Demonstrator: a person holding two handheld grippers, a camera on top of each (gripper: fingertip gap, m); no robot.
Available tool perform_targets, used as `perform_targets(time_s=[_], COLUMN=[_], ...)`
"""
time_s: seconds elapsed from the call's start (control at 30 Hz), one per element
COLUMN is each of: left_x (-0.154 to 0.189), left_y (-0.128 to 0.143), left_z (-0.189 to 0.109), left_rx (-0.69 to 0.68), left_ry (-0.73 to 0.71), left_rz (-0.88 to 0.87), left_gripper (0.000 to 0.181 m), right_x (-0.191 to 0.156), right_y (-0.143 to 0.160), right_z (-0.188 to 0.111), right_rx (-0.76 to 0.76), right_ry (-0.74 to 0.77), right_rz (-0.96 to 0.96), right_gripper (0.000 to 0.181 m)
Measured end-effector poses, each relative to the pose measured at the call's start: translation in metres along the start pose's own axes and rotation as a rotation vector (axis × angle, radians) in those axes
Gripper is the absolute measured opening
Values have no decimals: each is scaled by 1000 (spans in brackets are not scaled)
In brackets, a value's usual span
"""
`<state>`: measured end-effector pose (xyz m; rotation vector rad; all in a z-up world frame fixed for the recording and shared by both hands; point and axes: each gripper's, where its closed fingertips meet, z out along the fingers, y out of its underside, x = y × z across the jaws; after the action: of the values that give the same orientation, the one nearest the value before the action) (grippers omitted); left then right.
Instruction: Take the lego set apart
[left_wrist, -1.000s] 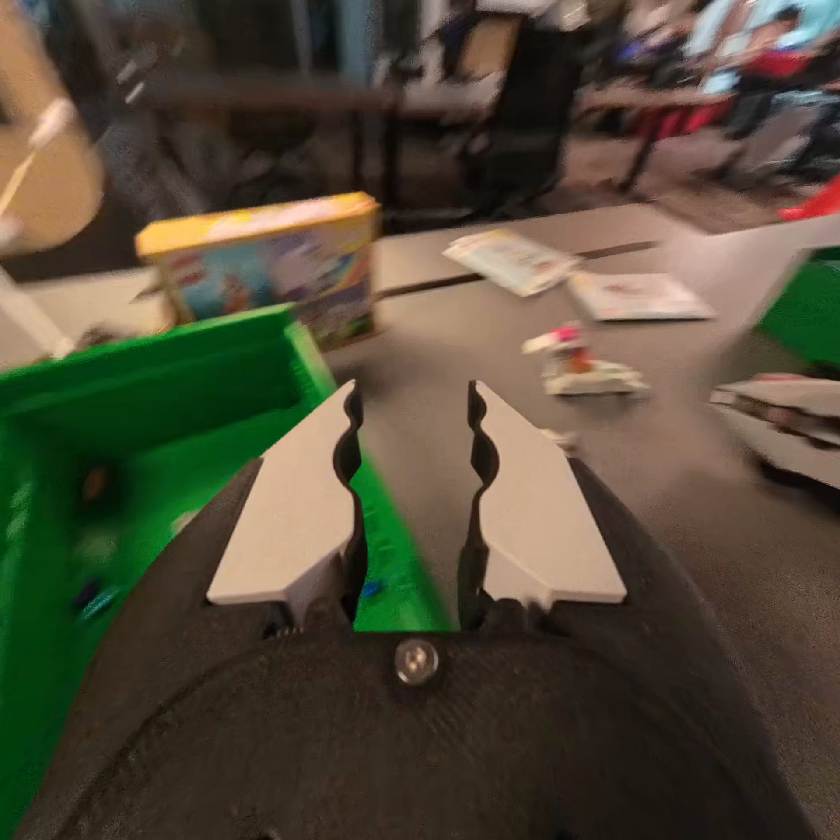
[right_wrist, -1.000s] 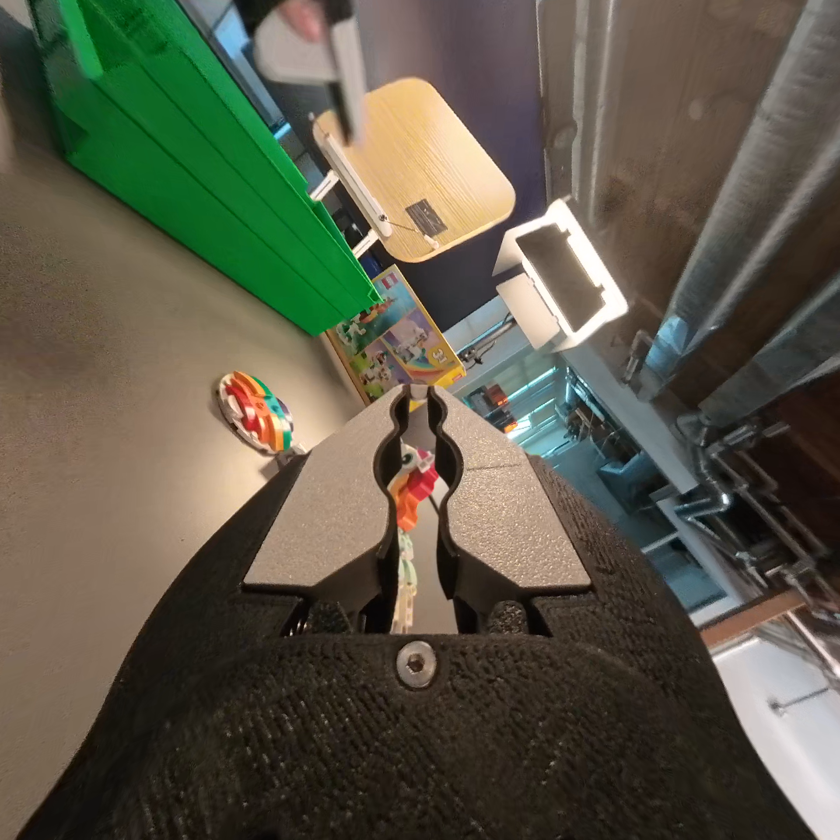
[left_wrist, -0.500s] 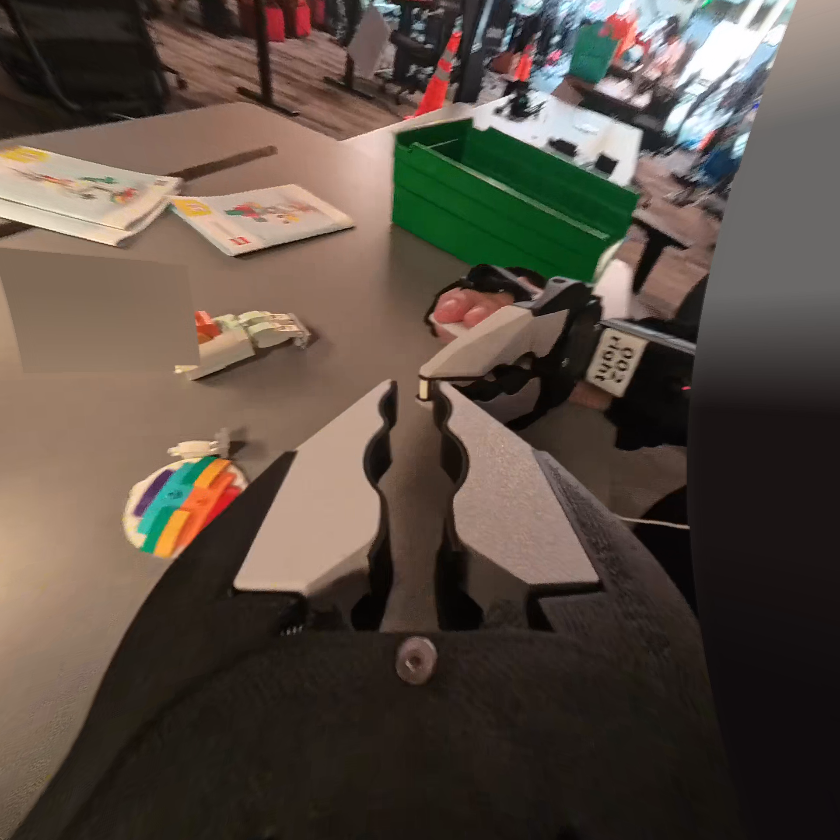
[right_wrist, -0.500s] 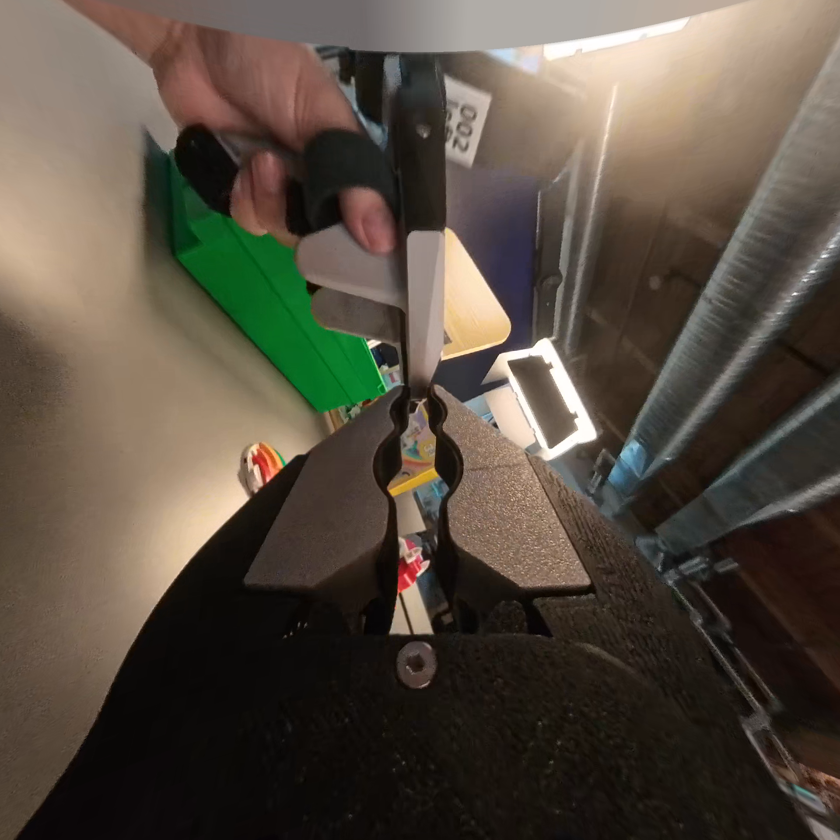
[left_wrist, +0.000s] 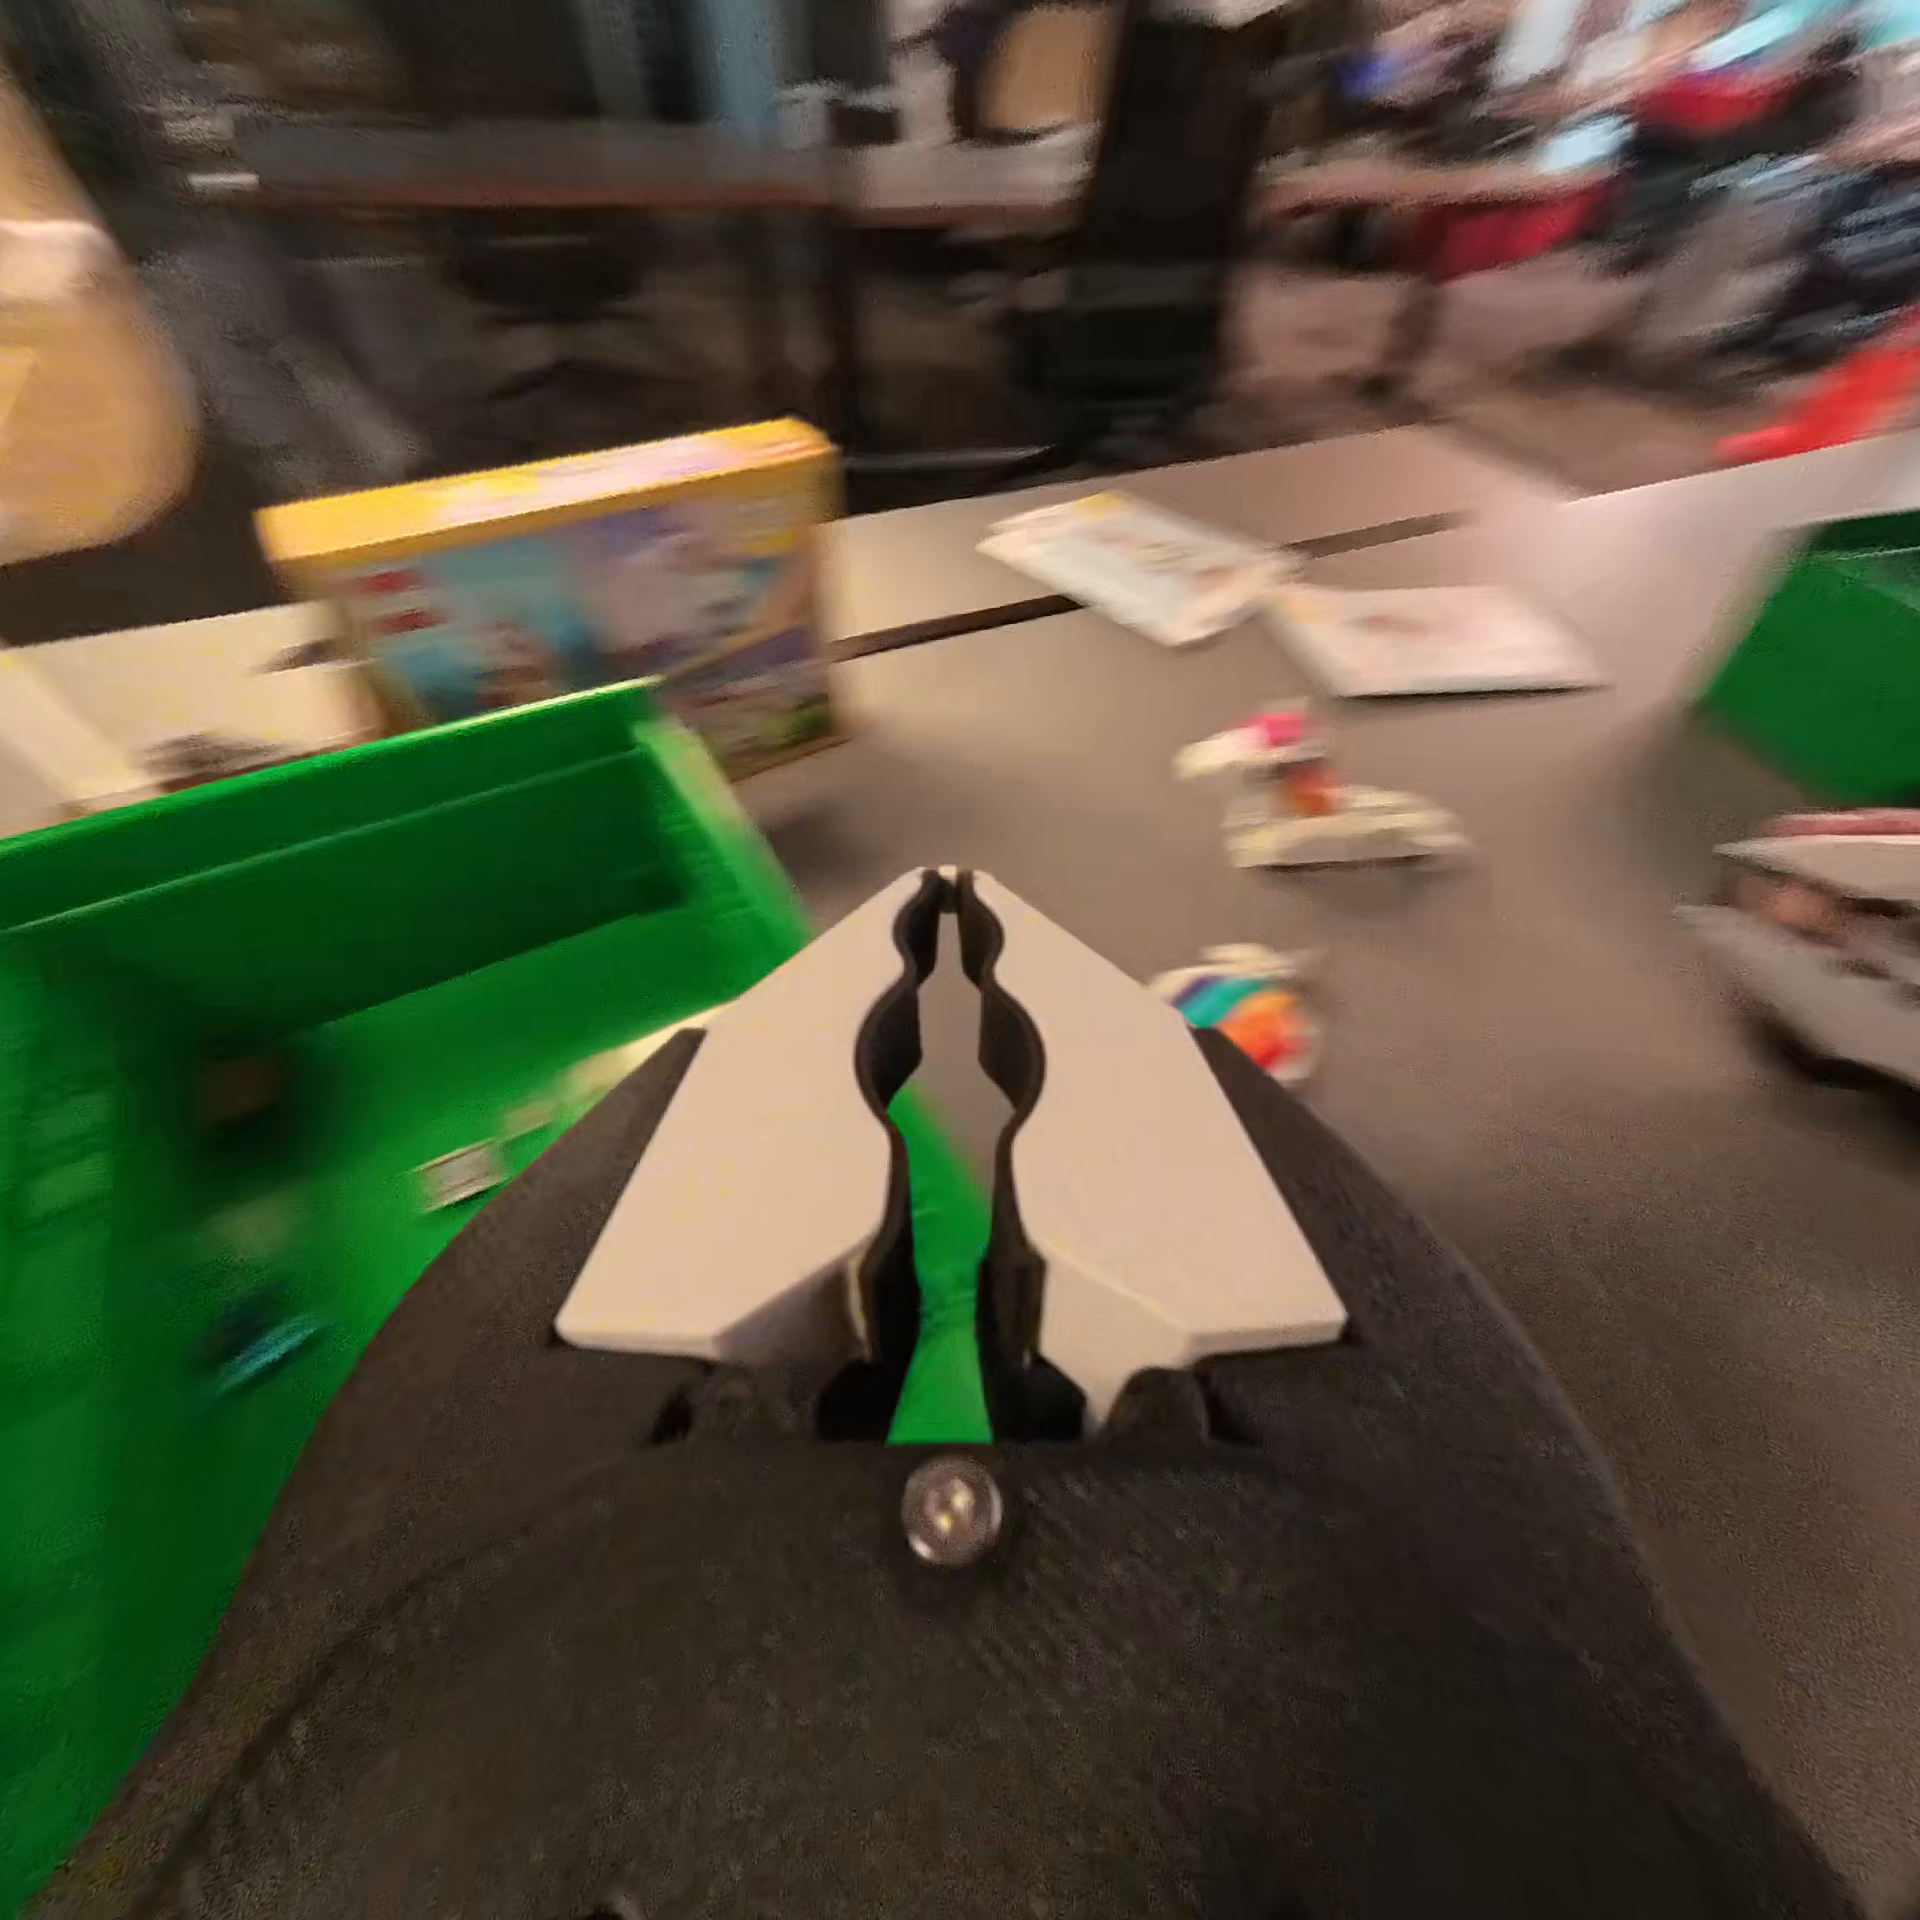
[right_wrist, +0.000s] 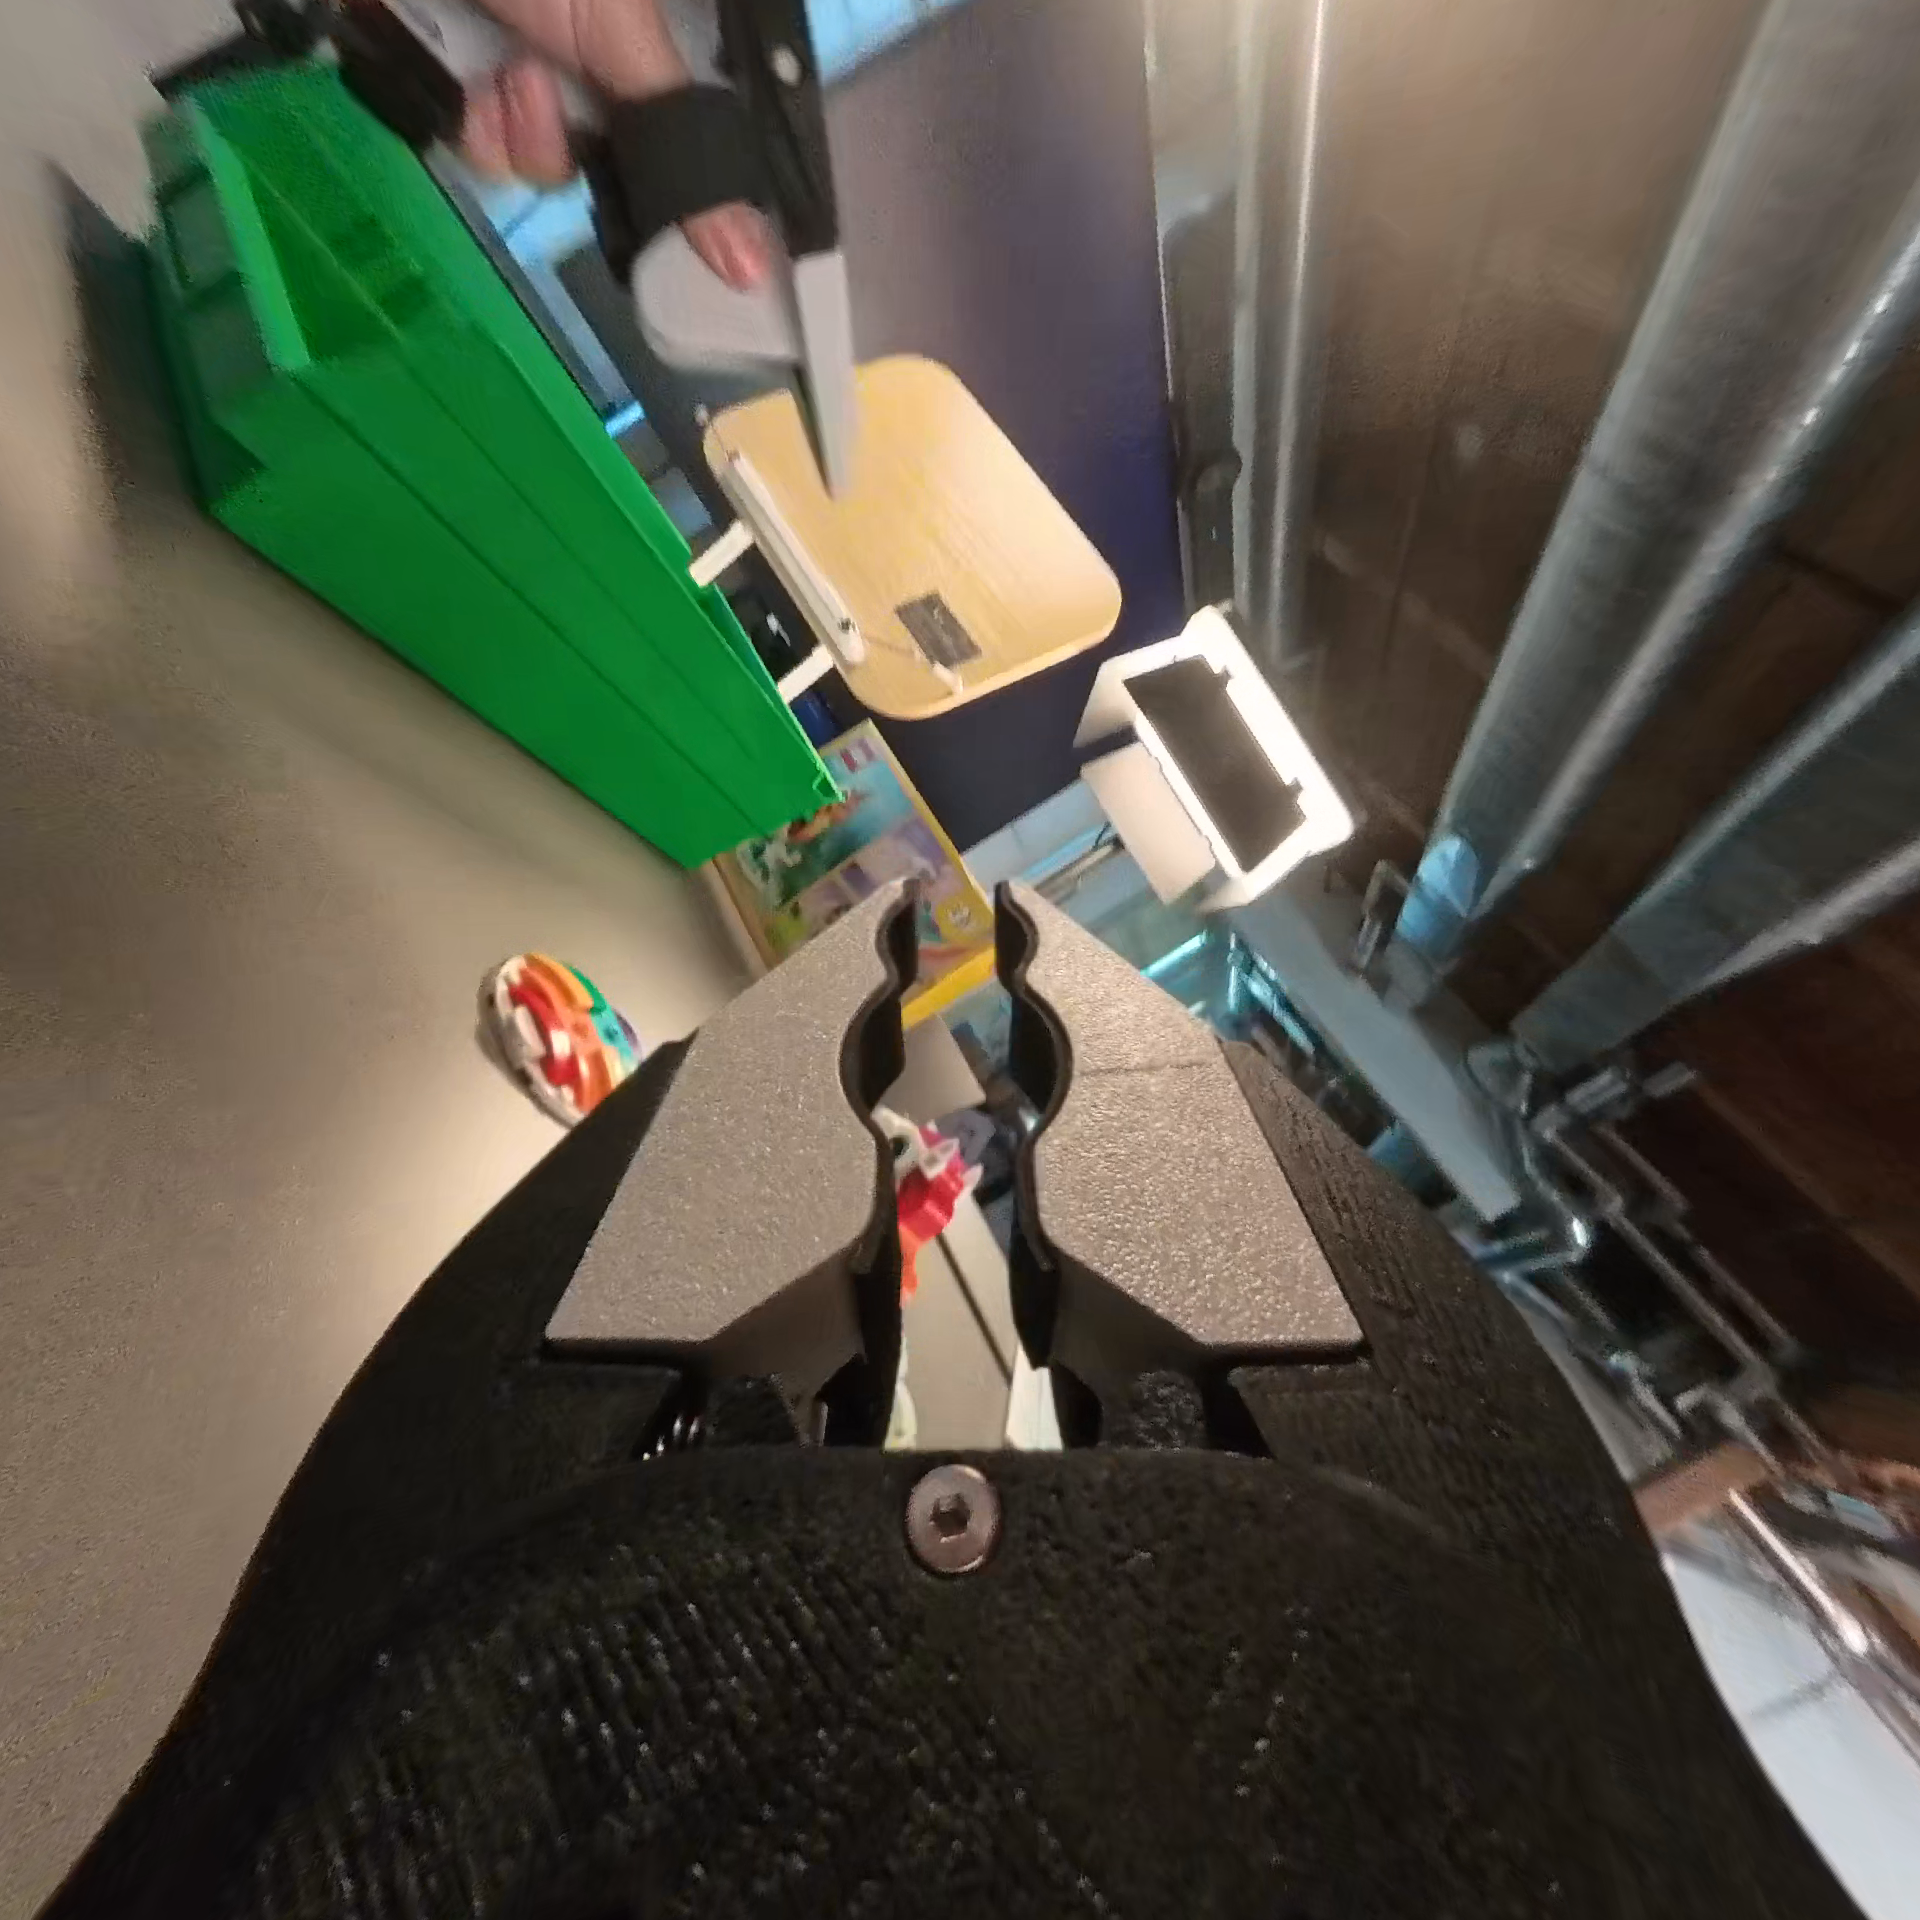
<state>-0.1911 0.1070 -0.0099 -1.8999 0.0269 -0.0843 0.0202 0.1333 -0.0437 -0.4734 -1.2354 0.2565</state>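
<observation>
My left gripper (left_wrist: 945, 878) has its jaws closed on nothing, above the rim of the green bin (left_wrist: 343, 821) at centre left. My right gripper (right_wrist: 956, 899) has jaws slightly parted, empty. The lego model (left_wrist: 1320, 805) sits on the bench (left_wrist: 1507, 1299) at right of centre, the rainbow disc (left_wrist: 1247, 1003) nearer. Judged light, stiff, liable to shed pieces; I would grip the white base. Open bench surrounds both; booklets (left_wrist: 1143, 561) lie well beyond.
</observation>
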Motion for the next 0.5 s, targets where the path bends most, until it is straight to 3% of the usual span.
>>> perform_targets(time_s=[0.07, 0.17, 0.3, 0.37, 0.5], left_x=[-56, -111, -137, -141, -131], left_y=[12, 53, 107, 128, 151], left_z=[-4, 2, 7, 7, 10], left_rx=[-91, -359, -647, -761, -863], left_ry=[-150, -184, -185, -213, -187], left_rz=[39, -84, -137, -122, -136], left_gripper=[2, 3, 4, 16, 33], right_x=[-7, -15, -22, -24, -47], right_y=[5, 14, 33, 42, 60], right_z=[2, 6, 9, 9, 8], right_rx=[-29, -89, -184, -224, -317], right_ry=[-39, -94, -145, -168, -288], right_rz=[16, 65, 174, 219, 319], right_gripper=[8, 7, 8, 8, 8])
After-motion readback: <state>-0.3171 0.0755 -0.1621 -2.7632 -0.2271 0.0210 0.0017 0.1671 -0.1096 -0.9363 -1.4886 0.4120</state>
